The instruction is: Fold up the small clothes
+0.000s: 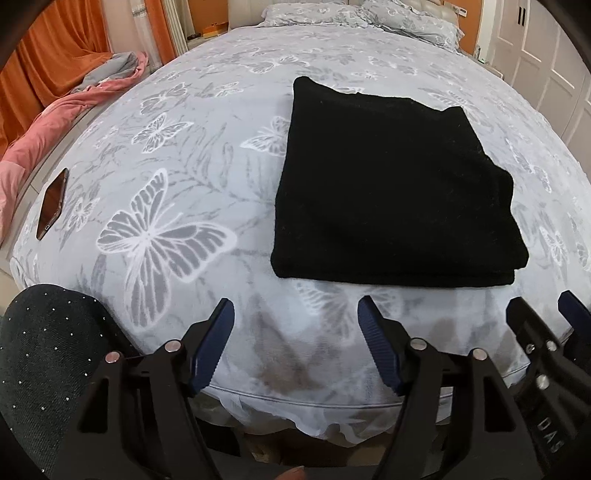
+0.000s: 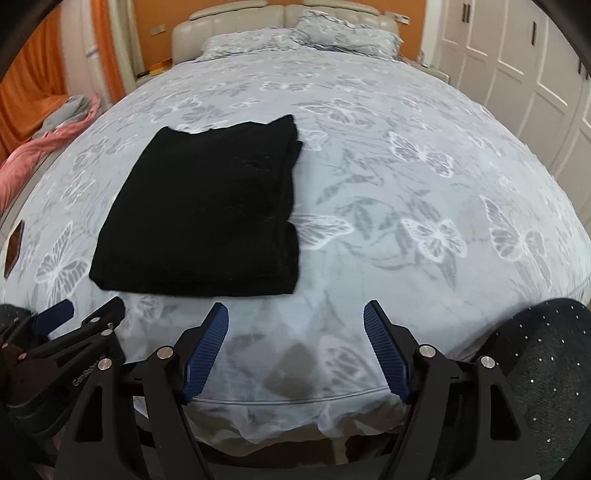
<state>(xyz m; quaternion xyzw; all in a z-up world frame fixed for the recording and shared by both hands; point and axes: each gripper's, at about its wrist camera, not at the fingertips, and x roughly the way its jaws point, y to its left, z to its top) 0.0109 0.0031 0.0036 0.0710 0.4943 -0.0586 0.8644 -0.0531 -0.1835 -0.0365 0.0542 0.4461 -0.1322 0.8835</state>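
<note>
We see the folded black knit garment (image 1: 391,184) lying flat on the pale grey butterfly-print bed cover (image 1: 207,155), a soft, fuzzy rectangle of several stacked layers whose edges show along its near and right sides. It sits toward the near end of the bed, well short of the matching printed pillows (image 2: 332,33) at the far end.

We find the left gripper (image 1: 295,341) released: its ribbed blue pads (image 1: 207,350) on black plastic arms stand wide apart, with only bed cover between them. We find the right gripper (image 2: 295,345) released as well, its ribbed blue pads (image 2: 205,350) spread and holding nothing. Both hover near the bed's near edge, just short of the garment.

At the far left, a dark glossy phone (image 1: 51,203) lies near the cover's edge, and a crumpled pink blanket (image 1: 44,122) lies beyond it.
</note>
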